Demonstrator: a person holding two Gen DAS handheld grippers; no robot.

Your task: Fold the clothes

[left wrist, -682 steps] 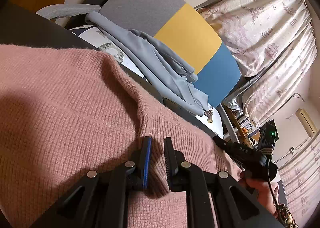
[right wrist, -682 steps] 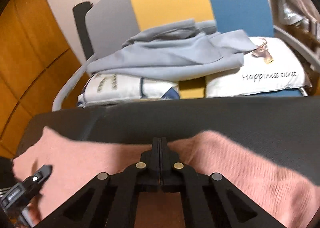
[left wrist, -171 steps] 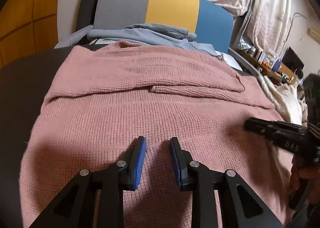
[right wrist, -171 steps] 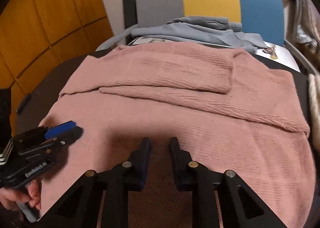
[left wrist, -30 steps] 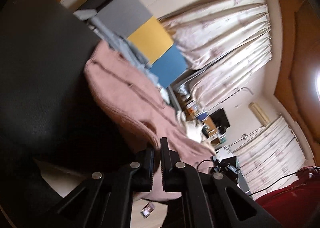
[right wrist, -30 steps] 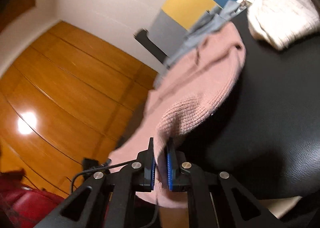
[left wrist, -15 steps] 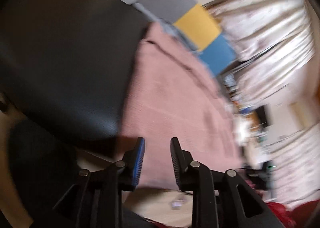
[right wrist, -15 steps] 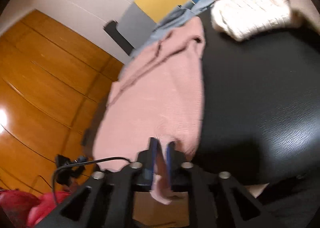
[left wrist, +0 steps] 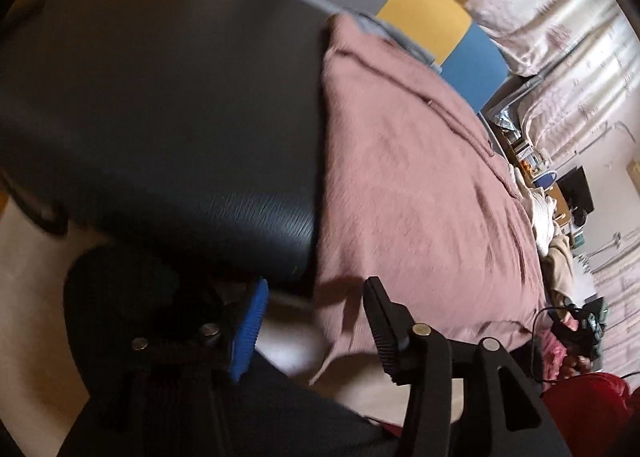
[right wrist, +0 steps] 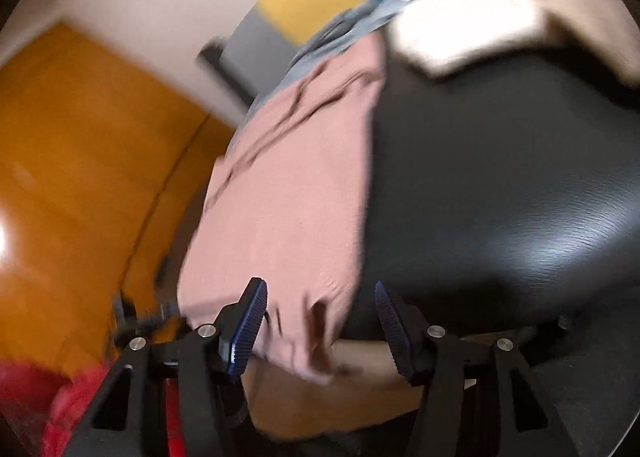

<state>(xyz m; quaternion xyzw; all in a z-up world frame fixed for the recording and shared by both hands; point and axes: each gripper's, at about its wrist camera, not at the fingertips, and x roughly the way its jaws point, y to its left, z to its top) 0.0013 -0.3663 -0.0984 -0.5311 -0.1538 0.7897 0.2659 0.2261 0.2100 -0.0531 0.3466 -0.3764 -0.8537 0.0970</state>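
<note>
here the black surface (left wrist: 160,117) carries the pink sweater (left wrist: 408,185), which lies spread in a long band from the far edge, by the grey, yellow and blue chair back (left wrist: 420,13), down to the near edge, where its hem spills over and hangs a little below the rim. its long axis runs away from both claws, near edge to far edge. layered panels and creases show toward the far end, so it looks partly folded lengthwise, though blur hides how neat the layers are.

a cream knit (right wrist: 472,13) sits on the surface toward the far right corner, apart from the sweater, and a grey-blue garment (right wrist: 340,33) lies just past the sweater's far end.

the left claw (left wrist: 316,329) is spread wide and holds nothing; it hangs just off the near edge with the hem's left corner straight ahead between its fingers, the bare black surface off to its left. the right claw (right wrist: 316,325) is likewise wide and holds nothing, with the hem's right corner drooping between its fingers at the near edge and bare surface off to its right.

so the 2 claws bracket the hanging hem, 1 at each near corner, neither clearly nearer. in my judgement this fits either a hem that has been let go or 1 about to be gripped and carried toward the far edge; the pictures do not settle which.
</note>
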